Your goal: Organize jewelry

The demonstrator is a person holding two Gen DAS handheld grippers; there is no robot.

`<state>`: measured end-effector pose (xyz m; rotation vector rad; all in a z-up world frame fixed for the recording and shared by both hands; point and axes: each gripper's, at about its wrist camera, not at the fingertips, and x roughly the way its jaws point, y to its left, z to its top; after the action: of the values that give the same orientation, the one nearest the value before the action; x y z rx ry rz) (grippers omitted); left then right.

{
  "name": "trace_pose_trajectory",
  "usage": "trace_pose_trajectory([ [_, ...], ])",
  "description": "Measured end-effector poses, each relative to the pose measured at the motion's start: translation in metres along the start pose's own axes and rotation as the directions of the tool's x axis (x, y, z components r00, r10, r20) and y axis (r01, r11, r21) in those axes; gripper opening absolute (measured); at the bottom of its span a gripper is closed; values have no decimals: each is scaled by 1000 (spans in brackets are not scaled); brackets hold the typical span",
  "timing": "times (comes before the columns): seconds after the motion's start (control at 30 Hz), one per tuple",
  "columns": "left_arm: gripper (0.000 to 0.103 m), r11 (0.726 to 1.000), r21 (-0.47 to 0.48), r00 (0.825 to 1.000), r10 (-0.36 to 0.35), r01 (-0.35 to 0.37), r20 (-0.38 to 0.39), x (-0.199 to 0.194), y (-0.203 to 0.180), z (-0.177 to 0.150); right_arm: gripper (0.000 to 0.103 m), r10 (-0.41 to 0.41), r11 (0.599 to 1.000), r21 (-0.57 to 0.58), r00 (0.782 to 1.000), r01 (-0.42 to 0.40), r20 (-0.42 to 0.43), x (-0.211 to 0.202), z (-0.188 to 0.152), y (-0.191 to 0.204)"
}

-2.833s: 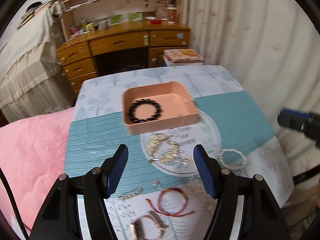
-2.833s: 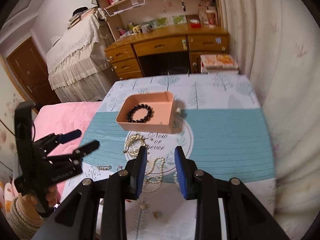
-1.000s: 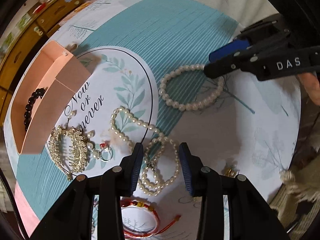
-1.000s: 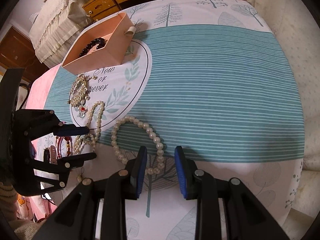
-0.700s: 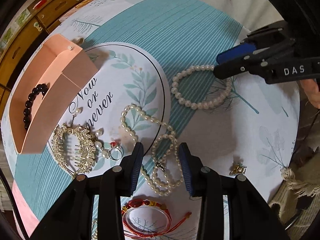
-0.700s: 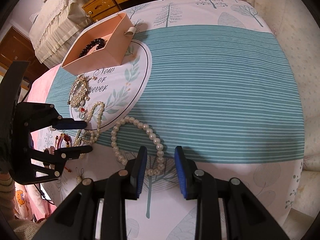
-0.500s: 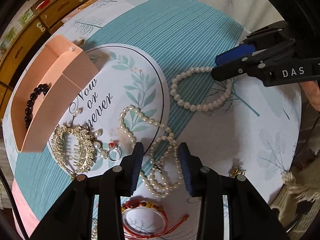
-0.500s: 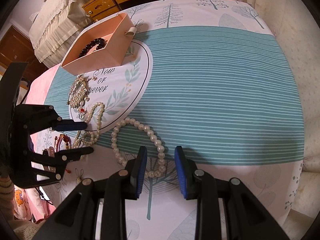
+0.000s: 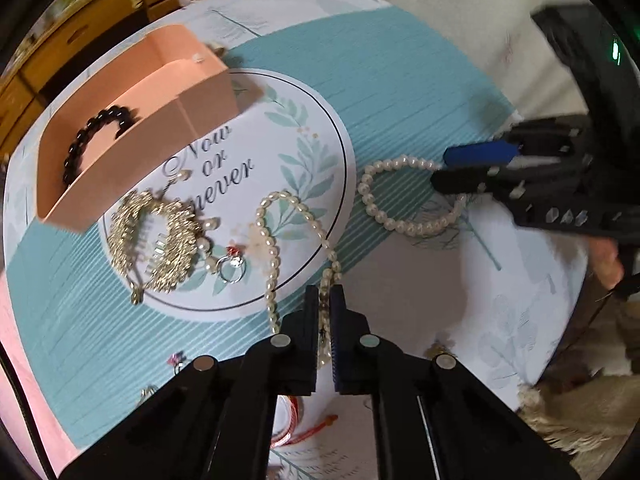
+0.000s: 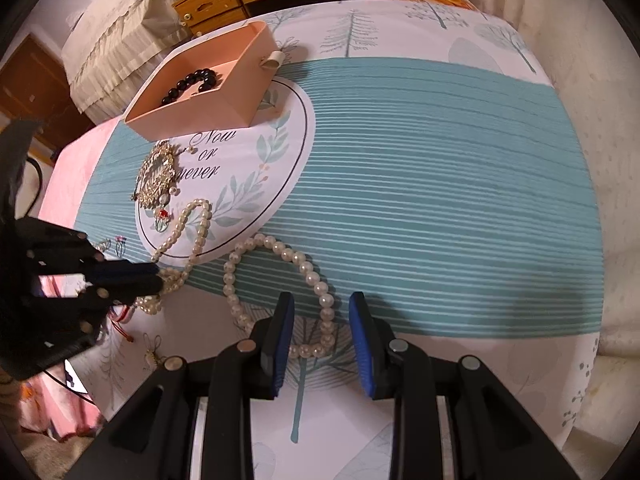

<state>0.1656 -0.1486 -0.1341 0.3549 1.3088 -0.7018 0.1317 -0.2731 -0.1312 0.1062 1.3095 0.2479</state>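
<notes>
A: Left wrist view: left gripper has just closed, pinching the pearl necklace strand, near the pink tray.

B: Limp, slippery beads; grip mid-strand. Right gripper parted astride the pearl bracelet; not pinching.

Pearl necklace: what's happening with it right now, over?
Left gripper just closed, shut on pearl necklace. Right gripper open, astride pearl bracelet. Tray holds black bracelet. Nothing blocking.
</notes>
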Motion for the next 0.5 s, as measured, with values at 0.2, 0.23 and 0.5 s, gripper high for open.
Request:
trace_pose_trajectory([
  [0.2,3,995,-98,998,-16,22,61,-26,19,-4,8,-88,992,-90,996,89,22,3,-1,14],
  [0.23,3,994,-111,997,-17,24,70,-31,23,-5,8,-79,993,-87,997,80,22,3,-1,15],
  [0.5,3,976,-215,982,0,41,187,-82,48,-6,7,-33,995,-88,989,46,146,-47,8,33],
])
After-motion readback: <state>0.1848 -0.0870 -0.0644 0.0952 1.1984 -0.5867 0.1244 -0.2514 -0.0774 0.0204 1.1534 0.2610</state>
